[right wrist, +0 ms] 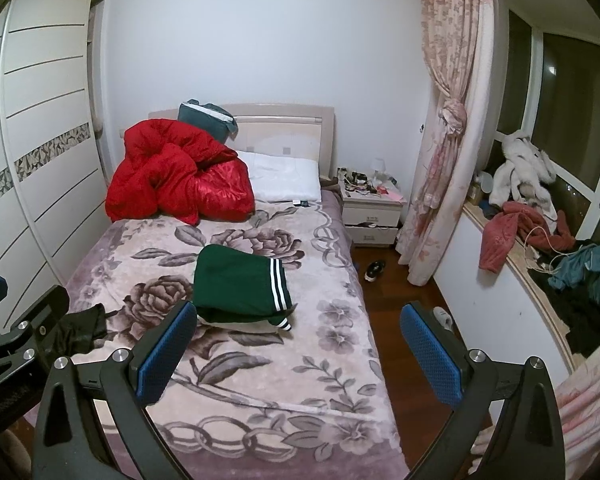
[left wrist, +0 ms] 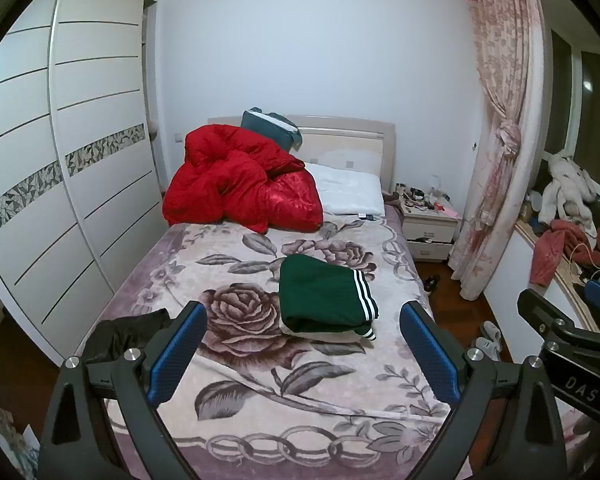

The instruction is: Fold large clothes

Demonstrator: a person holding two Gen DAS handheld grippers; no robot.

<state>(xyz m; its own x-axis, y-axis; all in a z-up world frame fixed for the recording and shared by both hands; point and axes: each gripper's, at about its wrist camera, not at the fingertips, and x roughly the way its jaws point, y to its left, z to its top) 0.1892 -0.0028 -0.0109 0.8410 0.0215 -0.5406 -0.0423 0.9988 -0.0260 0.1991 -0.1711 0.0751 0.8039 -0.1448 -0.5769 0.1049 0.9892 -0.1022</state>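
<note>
A dark green garment with white stripes (left wrist: 324,300) lies folded in a neat stack on the floral bed blanket (left wrist: 260,400); it also shows in the right wrist view (right wrist: 236,284). A crumpled black garment (left wrist: 128,332) lies at the bed's left edge, also in the right wrist view (right wrist: 80,328). My left gripper (left wrist: 304,344) is open and empty, held above the foot of the bed, well short of the green stack. My right gripper (right wrist: 298,344) is open and empty, above the bed's right side.
A red quilt (left wrist: 240,184), a teal cushion (left wrist: 272,126) and a white pillow (left wrist: 348,192) sit at the headboard. A wardrobe (left wrist: 60,160) lines the left. A nightstand (right wrist: 372,216), a pink curtain (right wrist: 448,120), a shoe (right wrist: 374,270) and a cluttered window ledge (right wrist: 540,248) are on the right.
</note>
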